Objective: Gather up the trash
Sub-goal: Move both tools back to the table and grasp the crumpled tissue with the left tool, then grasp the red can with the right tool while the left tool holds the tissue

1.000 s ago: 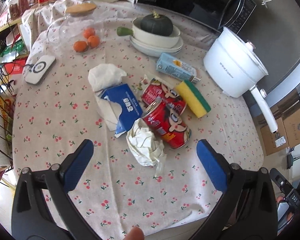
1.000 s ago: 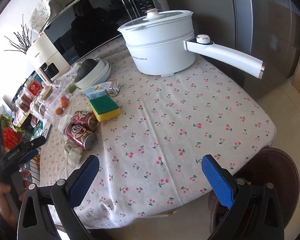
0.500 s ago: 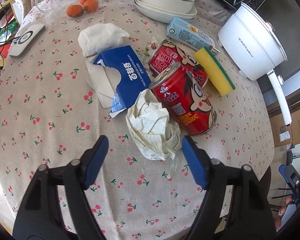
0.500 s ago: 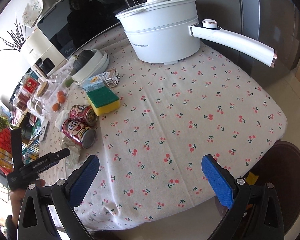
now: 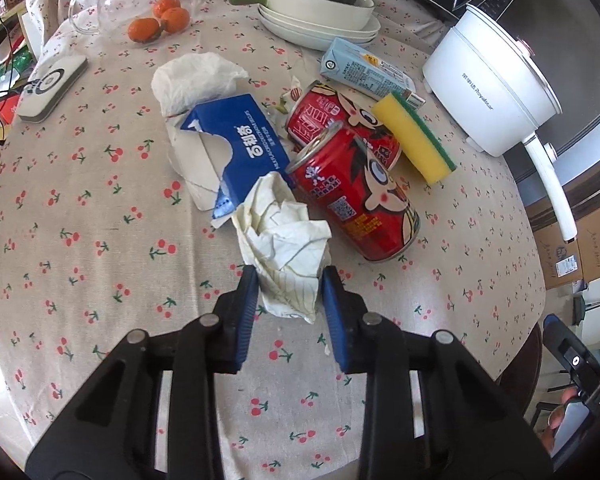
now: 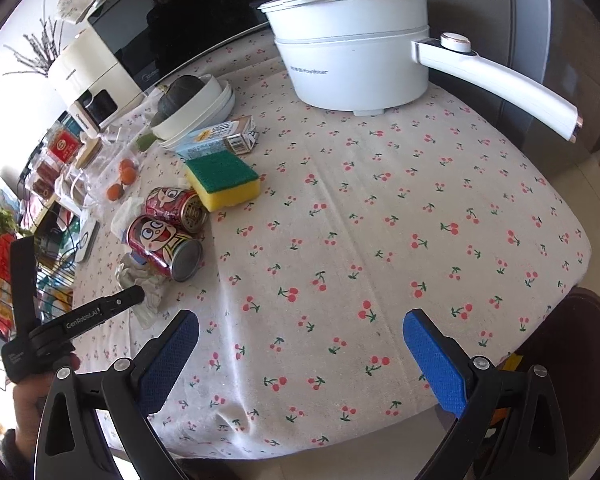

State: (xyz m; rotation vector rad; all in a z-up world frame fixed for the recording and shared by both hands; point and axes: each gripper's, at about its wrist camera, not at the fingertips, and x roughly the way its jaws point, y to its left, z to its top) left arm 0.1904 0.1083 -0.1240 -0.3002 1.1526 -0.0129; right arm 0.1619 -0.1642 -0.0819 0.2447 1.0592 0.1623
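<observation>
My left gripper (image 5: 288,304) is shut on a crumpled white paper ball (image 5: 286,236) lying on the cherry-print tablecloth (image 5: 100,240). Touching it on the right are two red cans on their sides (image 5: 356,204) (image 5: 336,116). A torn blue tissue pack (image 5: 236,148) and a white crumpled tissue (image 5: 196,80) lie behind it. My right gripper (image 6: 300,344) is open and empty over the table's near edge. In its view the cans (image 6: 168,248) and the paper ball (image 6: 144,284) lie far left, with the left gripper (image 6: 84,316) at the paper.
A yellow-green sponge (image 5: 414,136), a light blue drink carton (image 5: 364,70), a white pot with a long handle (image 5: 488,84), stacked bowls with a dark squash (image 5: 320,0), oranges (image 5: 160,22) and a white device (image 5: 52,88) share the table. A dark stool (image 6: 572,368) stands below the right edge.
My left gripper moved forward and down and closed its jaws on the crumpled paper ball. My right gripper stayed open and shifted slightly closer over the table.
</observation>
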